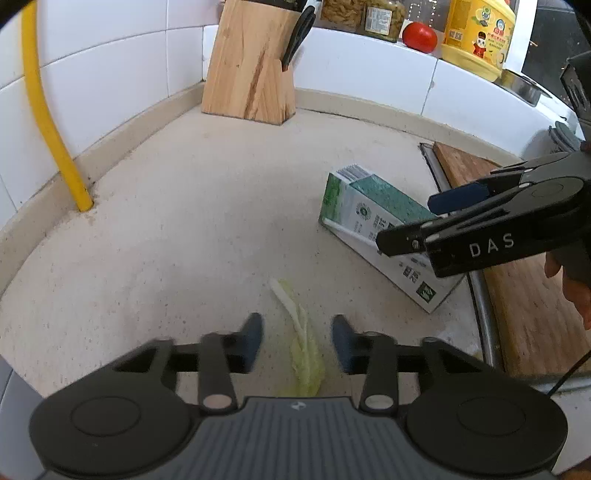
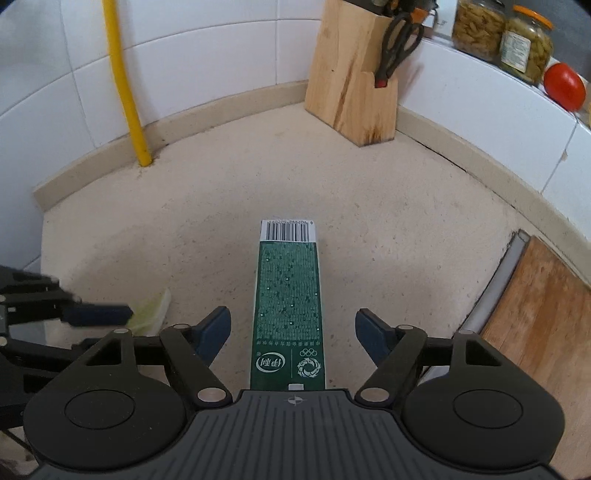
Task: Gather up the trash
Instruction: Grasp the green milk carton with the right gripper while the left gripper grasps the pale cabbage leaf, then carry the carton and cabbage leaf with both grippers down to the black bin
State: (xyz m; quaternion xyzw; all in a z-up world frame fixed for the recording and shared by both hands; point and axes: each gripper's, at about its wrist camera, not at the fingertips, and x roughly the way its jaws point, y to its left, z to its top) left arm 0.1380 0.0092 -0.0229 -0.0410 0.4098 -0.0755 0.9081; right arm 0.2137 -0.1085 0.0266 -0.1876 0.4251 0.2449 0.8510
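Note:
A pale green cabbage leaf (image 1: 304, 350) lies on the beige counter (image 1: 184, 221) between the fingers of my left gripper (image 1: 297, 341), which is open around it. A green and white milk carton (image 2: 290, 306) lies flat on the counter, its barcode end pointing away. My right gripper (image 2: 293, 334) is open, one finger on each side of the carton, not touching it. In the left wrist view the carton (image 1: 373, 221) lies at right with the right gripper (image 1: 410, 221) over it. The leaf (image 2: 153, 312) and a left fingertip (image 2: 98, 314) show at left in the right wrist view.
A wooden knife block (image 1: 255, 62) with scissors stands in the back corner. A yellow pipe (image 1: 48, 118) rises along the tiled wall. A wooden cutting board (image 2: 543, 306) lies at right. Jars (image 2: 502, 37), a tomato (image 1: 419, 36) and a yellow bottle (image 1: 478, 37) stand on the ledge.

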